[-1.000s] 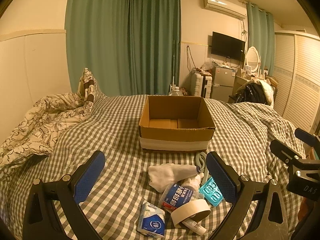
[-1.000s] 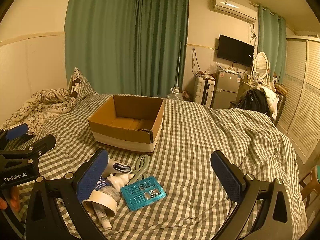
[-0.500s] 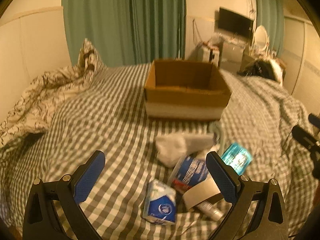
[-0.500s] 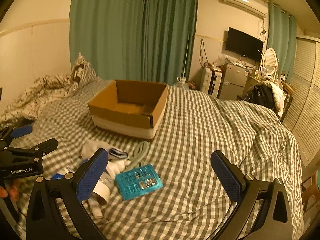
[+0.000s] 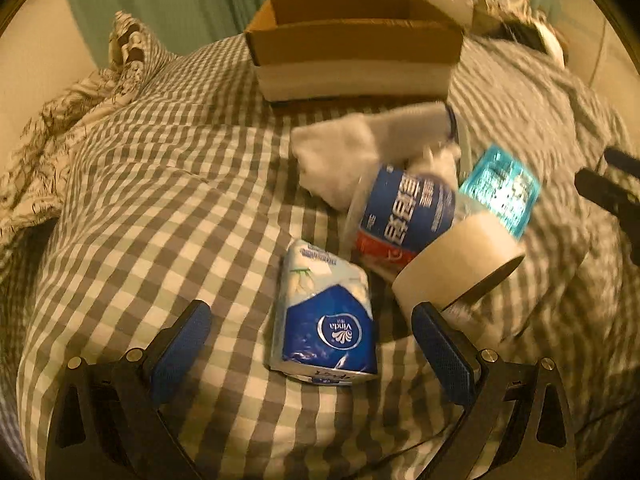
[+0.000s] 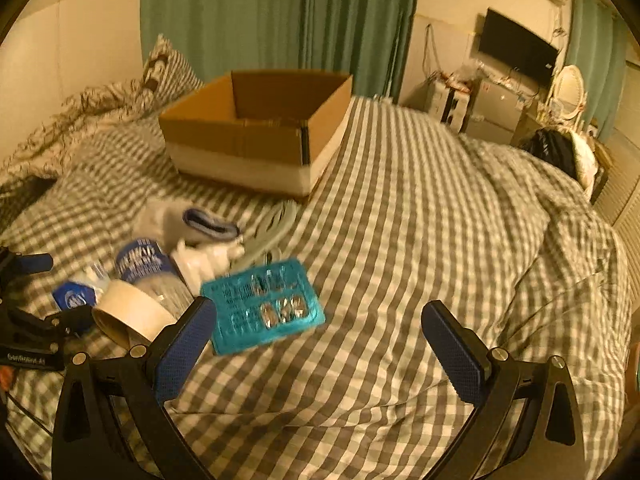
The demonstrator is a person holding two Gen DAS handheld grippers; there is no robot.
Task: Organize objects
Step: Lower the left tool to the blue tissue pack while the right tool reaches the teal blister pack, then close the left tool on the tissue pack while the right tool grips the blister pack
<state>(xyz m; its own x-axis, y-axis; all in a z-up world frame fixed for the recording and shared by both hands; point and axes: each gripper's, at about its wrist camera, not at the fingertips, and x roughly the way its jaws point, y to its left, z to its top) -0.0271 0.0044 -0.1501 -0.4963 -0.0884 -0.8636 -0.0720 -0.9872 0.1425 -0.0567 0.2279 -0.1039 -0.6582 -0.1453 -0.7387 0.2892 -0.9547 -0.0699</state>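
Observation:
My left gripper (image 5: 312,340) is open and hangs low over a blue and white tissue pack (image 5: 324,312) that lies between its fingers. Beside it lie a blue-labelled bottle (image 5: 404,216), a roll of tape (image 5: 456,260), a white sock (image 5: 360,148) and a teal blister pack (image 5: 500,188). An open cardboard box (image 5: 352,52) stands behind them on the bed. My right gripper (image 6: 320,344) is open and empty, just in front of the blister pack (image 6: 264,304). The box (image 6: 256,132) shows at centre left in the right wrist view.
All things lie on a grey checked bedspread (image 6: 420,220). A crumpled flowered quilt (image 5: 52,120) and a pillow lie at the left. A grey cable (image 6: 276,224) lies near the box. Furniture, a TV (image 6: 516,52) and a dark bag stand beyond the bed at the right.
My left gripper has dropped down and forward onto the tissue pack, which now lies between its fingers. My right gripper has moved forward and down towards the blister pack.

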